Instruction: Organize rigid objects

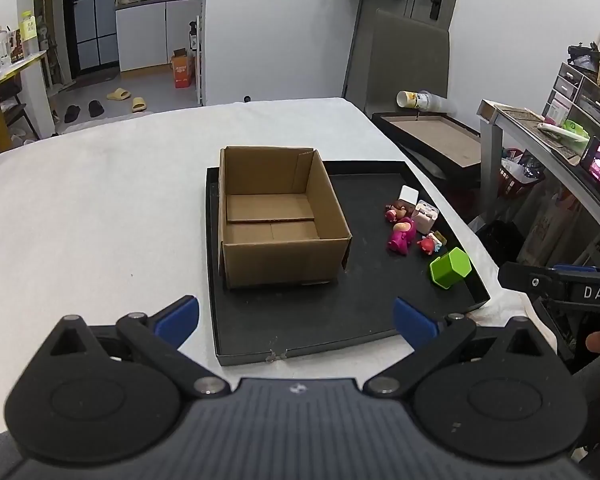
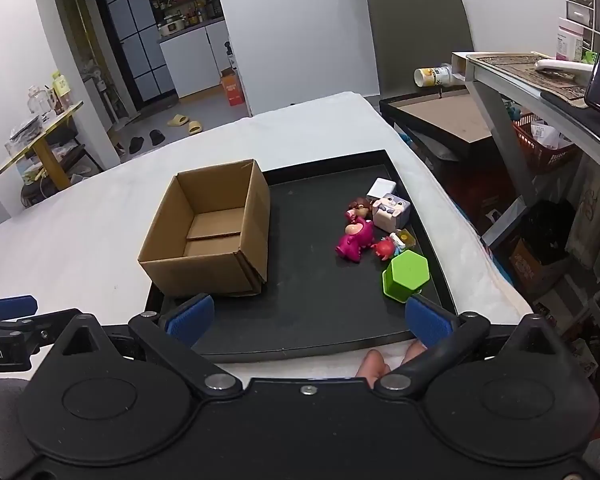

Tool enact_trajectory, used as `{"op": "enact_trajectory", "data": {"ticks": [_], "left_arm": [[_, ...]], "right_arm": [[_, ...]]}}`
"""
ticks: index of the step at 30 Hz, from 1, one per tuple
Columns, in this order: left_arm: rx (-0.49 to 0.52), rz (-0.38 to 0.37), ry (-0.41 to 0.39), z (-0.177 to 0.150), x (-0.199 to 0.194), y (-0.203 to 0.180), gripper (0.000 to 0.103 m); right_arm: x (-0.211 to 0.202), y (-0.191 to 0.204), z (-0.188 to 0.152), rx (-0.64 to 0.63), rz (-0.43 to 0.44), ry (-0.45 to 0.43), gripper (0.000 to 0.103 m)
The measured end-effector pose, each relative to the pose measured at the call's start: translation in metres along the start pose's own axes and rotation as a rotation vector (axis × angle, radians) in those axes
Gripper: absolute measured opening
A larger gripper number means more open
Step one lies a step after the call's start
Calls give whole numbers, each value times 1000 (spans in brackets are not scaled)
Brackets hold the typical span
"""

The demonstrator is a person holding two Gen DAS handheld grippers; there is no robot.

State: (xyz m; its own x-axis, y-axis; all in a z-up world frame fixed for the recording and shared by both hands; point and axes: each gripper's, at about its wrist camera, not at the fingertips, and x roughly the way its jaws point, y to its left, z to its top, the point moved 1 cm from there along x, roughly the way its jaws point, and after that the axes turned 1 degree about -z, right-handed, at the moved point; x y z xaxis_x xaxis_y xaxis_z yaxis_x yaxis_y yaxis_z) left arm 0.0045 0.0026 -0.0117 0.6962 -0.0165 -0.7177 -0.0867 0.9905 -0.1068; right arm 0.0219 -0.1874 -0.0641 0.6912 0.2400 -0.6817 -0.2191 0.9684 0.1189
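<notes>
Both released: left gripper point(image 1: 296, 322), right gripper point(image 2: 310, 320); risk: clustered toys point(image 2: 360, 236) and tipped green hexagonal cup point(image 2: 405, 276), right of centre, may scatter when nudged short of empty cardboard box point(image 2: 212, 236).

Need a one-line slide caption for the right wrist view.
Open right hand-held gripper faces a black tray holding an empty cardboard box and small toys.
</notes>
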Motion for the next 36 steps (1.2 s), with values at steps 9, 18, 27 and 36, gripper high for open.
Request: {"op": "enact_trajectory", "data": {"ticks": [9, 18, 27, 36], "left_arm": [[-1, 2, 0, 0, -2, 1, 102], [-5, 9, 5, -4, -4, 5, 102], [-3, 11, 7, -5, -3, 6, 102], [6, 3, 9, -5, -4, 5, 102]], "right_arm": [[2, 1, 0, -4, 2, 4, 103], [3, 3, -2, -19, 3, 11, 103], [3, 4, -2, -21, 2, 11, 103], [3, 4, -2, -24, 1, 11, 103]]}}
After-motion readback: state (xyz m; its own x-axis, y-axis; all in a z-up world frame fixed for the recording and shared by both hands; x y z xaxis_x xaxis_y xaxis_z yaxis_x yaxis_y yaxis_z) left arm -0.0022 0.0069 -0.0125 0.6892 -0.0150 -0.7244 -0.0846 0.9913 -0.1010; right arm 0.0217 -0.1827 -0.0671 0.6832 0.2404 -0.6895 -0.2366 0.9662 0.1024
